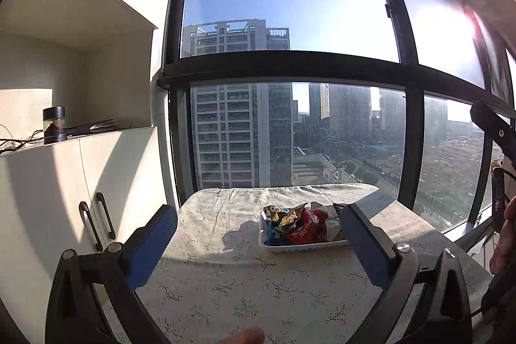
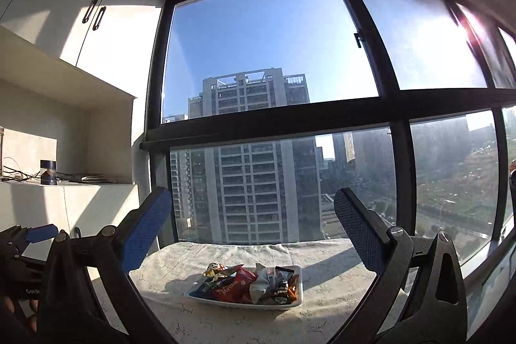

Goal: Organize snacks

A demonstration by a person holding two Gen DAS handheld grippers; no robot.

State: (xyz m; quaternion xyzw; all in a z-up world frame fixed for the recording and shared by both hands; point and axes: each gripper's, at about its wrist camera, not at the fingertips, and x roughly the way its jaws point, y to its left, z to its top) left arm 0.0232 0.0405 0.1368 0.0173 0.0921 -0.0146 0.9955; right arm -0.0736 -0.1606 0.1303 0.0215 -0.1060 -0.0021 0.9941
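Snack packets, crinkly foil and plastic [image 1: 298, 226], heaped in a white rectangular tray [image 1: 262, 239] mid-worktop [image 1: 225, 279], long axis left-right; both grippers empty, fingers [image 1: 154, 242] wide, left gripper [image 1: 258, 247] looks nearer, tray just ahead-right.

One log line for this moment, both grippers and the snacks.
left gripper: open, empty | right gripper: open, empty | snack packets: piled in white tray | tray on floral tablecloth

A tray [image 2: 298, 286] is set on the surface [image 2: 322, 321], toward its far right part, with snack packets [image 2: 245, 282] piled in it. Behind the surface a window [image 2: 274, 60] is seen. To the left, a jar [image 2: 48, 172] is kept on a cabinet shelf [image 2: 80, 183].
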